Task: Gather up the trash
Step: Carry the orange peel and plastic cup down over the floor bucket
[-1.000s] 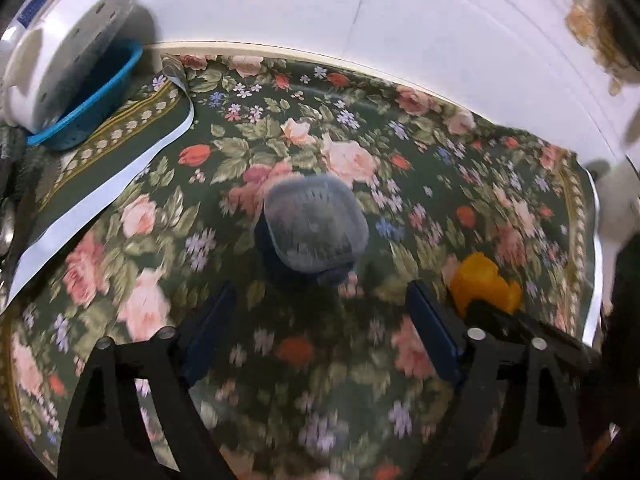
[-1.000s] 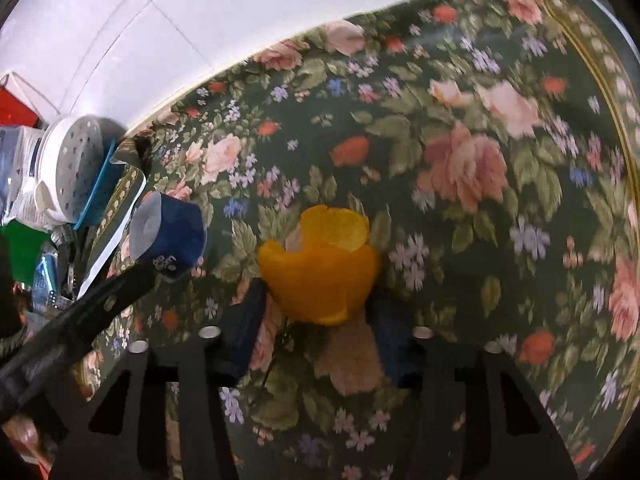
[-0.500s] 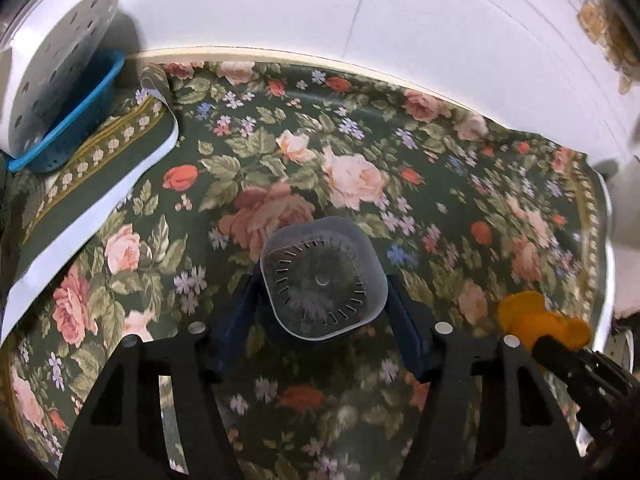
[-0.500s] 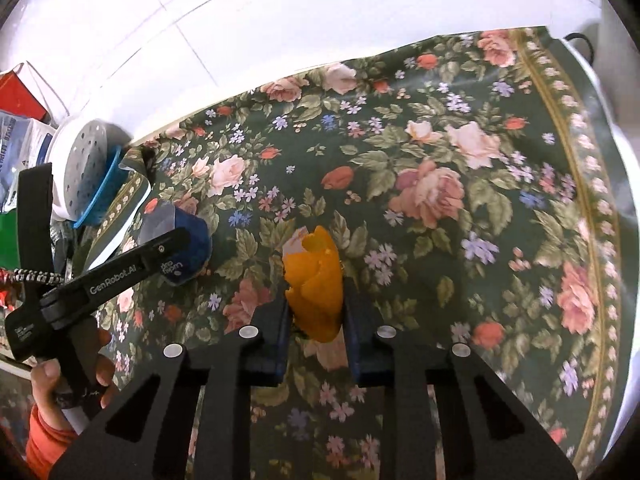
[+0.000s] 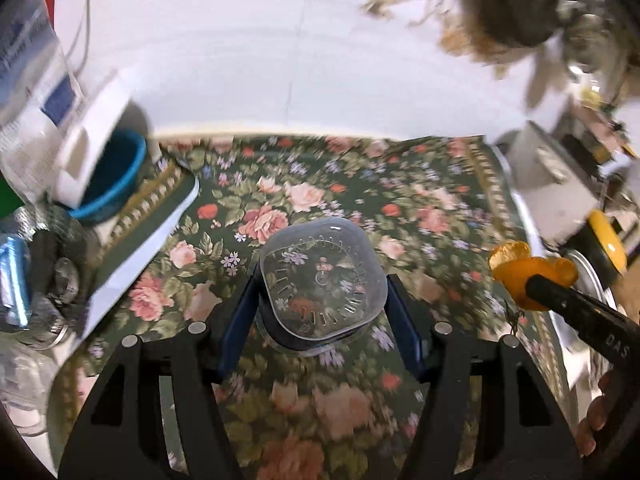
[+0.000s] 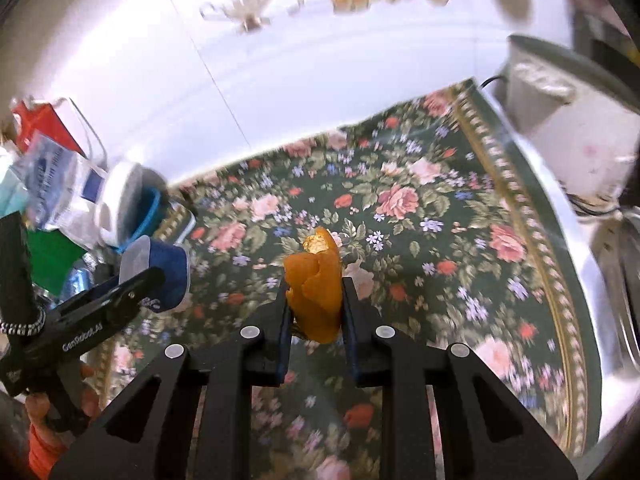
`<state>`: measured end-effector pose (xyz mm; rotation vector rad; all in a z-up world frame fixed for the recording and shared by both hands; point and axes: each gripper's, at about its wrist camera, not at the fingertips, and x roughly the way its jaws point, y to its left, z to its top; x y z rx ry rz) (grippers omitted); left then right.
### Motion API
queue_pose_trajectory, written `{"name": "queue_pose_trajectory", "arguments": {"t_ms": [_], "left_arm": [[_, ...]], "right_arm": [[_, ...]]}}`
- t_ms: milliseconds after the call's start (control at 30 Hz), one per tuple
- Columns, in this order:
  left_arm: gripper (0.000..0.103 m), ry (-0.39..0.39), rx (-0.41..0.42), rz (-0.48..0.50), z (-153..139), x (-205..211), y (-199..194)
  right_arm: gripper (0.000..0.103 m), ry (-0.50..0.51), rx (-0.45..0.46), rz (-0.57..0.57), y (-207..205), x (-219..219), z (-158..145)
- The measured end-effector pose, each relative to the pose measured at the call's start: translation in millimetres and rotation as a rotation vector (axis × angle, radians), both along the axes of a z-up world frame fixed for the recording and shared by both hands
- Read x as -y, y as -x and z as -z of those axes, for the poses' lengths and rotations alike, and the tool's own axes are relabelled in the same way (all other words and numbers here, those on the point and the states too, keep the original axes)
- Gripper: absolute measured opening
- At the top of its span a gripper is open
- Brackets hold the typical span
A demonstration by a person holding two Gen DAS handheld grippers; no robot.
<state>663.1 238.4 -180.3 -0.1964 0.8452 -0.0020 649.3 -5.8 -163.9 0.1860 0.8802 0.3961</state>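
Trash, two items, both lifted above the floral tabletop (image 5: 400, 184); left gripper (image 5: 320, 304) clamps clear plastic cup (image 5: 322, 276), base facing forward; right gripper (image 6: 314, 312) pinches orange peel (image 6: 316, 292), long axis upright, right of the cup.

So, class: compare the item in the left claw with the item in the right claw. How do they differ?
The plastic cup in the left claw is a rigid, moulded container with a clear base and blue wall; the orange peel in the right claw is a soft, irregular, opaque orange scrap. The cup spreads its claw wide; the peel is pinched narrow. Both are gripped clear of the floral tablecloth.
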Motion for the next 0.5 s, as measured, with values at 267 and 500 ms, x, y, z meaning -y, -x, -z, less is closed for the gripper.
{"name": "queue_pose_trajectory", "arguments": {"t_ms": [267, 500], "left_arm": [[0.063, 0.000, 0.100, 0.070, -47, 22, 76], [0.063, -0.001, 0.139, 0.064, -65, 58, 139]], "right_arm": [[0.020, -0.019, 0.105, 0.024, 80, 14, -43], [0.020, -0.020, 0.176, -0.007, 136, 48, -60]]}}
